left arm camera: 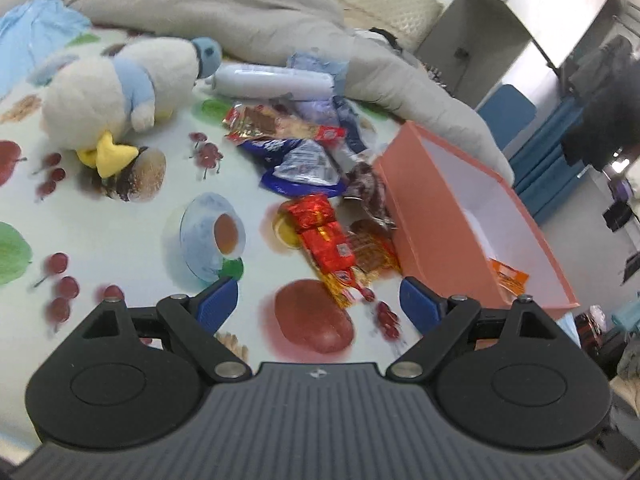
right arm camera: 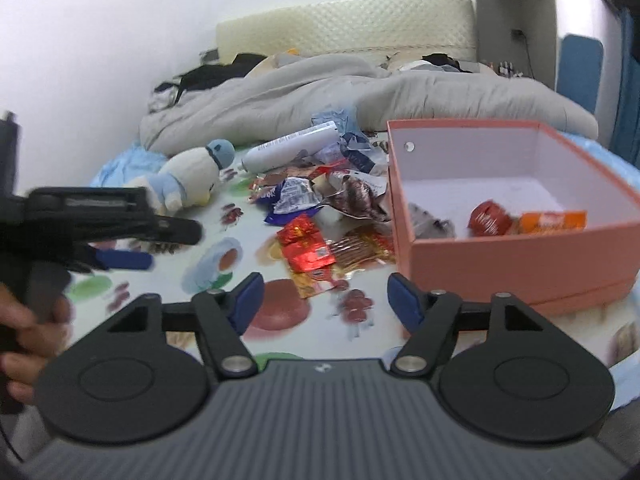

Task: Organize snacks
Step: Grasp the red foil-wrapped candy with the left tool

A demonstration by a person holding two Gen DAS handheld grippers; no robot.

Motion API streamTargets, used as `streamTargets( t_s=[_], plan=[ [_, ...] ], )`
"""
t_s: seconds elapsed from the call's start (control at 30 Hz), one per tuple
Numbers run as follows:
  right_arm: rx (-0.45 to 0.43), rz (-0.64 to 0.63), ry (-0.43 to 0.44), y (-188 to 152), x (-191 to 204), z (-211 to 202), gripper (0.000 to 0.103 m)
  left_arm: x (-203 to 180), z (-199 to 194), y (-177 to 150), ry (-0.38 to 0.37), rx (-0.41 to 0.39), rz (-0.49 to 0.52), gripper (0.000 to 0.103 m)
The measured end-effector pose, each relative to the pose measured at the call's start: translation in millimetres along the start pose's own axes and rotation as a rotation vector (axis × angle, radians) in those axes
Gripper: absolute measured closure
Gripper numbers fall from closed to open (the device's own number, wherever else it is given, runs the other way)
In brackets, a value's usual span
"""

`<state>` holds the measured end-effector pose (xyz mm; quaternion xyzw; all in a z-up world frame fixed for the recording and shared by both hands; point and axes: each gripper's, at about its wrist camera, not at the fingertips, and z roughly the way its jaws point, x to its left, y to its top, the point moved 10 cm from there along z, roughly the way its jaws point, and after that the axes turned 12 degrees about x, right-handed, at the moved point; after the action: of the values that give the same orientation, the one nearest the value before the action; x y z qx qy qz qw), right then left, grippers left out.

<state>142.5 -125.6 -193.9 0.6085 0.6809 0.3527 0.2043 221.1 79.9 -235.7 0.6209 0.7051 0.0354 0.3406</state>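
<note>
A pile of snack packets lies on the fruit-print sheet beside a salmon-pink box [left arm camera: 416, 216], which also shows in the right wrist view [right arm camera: 516, 256]. Red foil packets [left arm camera: 320, 228] [right arm camera: 306, 246] lie nearest me, with blue-and-white wrappers [left arm camera: 300, 164] [right arm camera: 294, 196] behind. The box holds an orange packet [right arm camera: 554, 222] [left arm camera: 508, 276], a red round snack [right arm camera: 490, 218] and a grey wrapper [right arm camera: 434, 226]. My left gripper [left arm camera: 318, 306] is open and empty, just short of the red packets. It shows from the side in the right wrist view [right arm camera: 148, 246]. My right gripper [right arm camera: 326, 300] is open and empty.
A white plush duck [left arm camera: 120, 88] [right arm camera: 192, 176] lies left of the pile. A white bottle [left arm camera: 272, 80] [right arm camera: 292, 150] lies behind it. A grey duvet [left arm camera: 240, 12] [right arm camera: 360, 96] is bunched at the back.
</note>
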Motion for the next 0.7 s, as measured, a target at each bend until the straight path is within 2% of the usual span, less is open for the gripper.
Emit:
streamTargets(
  t_s=[0.13, 0.3, 0.43, 0.57, 0.7],
  plan=[
    [0.001, 0.086, 0.037, -4.9, -1.6, 22.5, 0.039, 11.8, 32.4, 9.2, -0.025, 0.01, -0.037, 0.012],
    [-0.098, 0.082, -0.044, -4.3, -1.8, 43.5, 0.039, 15.1, 62.8, 14.2, -0.079, 0.001, -0.042, 0.012],
    [-0.071, 0.07, -0.057, -6.6, 0.3, 65.1, 0.039, 17.8, 82.4, 10.7, -0.071, 0.019, -0.05, 0.012],
    [-0.034, -0.007, -0.074, -8.2, 7.0, 87.4, 0.039, 19.1, 95.9, 11.9, -0.071, 0.033, -0.037, 0.012],
    [-0.002, -0.087, -0.087, -10.4, 11.6, 106.7, 0.039, 12.8, 107.2, 25.3, -0.081, 0.029, 0.022, 0.013]
  ],
)
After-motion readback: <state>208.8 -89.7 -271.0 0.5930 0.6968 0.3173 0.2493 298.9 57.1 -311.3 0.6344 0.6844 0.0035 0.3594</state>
